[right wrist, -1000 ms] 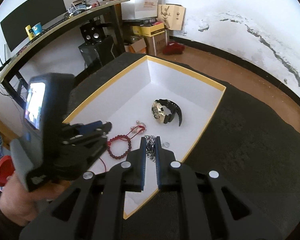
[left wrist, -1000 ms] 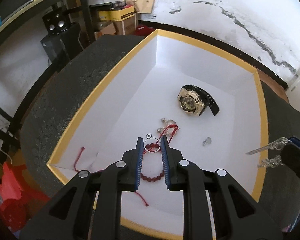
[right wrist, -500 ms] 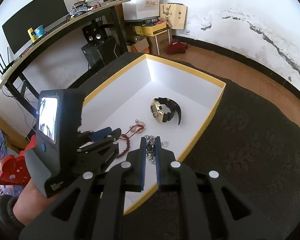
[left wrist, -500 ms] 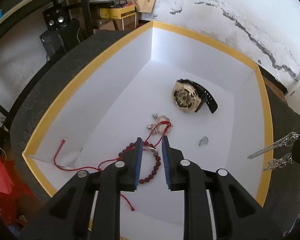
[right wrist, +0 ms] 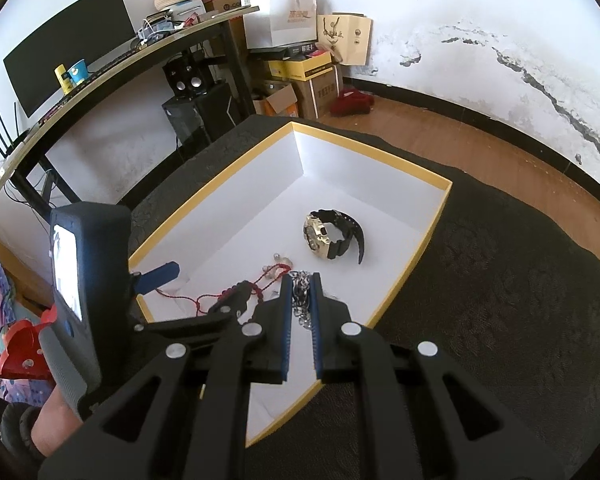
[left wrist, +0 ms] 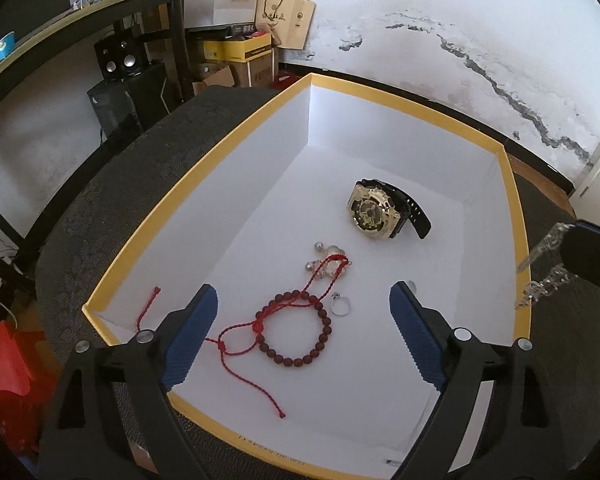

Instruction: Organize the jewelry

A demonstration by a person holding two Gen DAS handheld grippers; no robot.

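A white box with a yellow rim (left wrist: 204,184) holds a gold watch with a black strap (left wrist: 374,210), a red cord with silver charms (left wrist: 328,264), a dark red bead bracelet (left wrist: 300,332) and a small silver ring (left wrist: 341,306). My left gripper (left wrist: 303,290) hovers over the bracelet and ring, its jaws opening wide with nothing pressed between the pads. In the right wrist view my right gripper (right wrist: 300,280) is shut on a silver chain (right wrist: 301,304) above the box's near right rim (right wrist: 412,256). The chain (left wrist: 544,276) also dangles at the left view's right edge.
The box rests on a dark patterned cloth (right wrist: 500,320). A person's hand (right wrist: 56,420) holds the left gripper (right wrist: 198,286). A desk with a monitor (right wrist: 68,76), speakers (right wrist: 186,80) and cardboard boxes (right wrist: 300,76) stand behind. A red bag (left wrist: 12,364) lies low at the left.
The left jaws went from nearly shut around the ring to wide apart. The ring and the bead bracelet now lie free on the box floor. The right gripper kept still with the chain.
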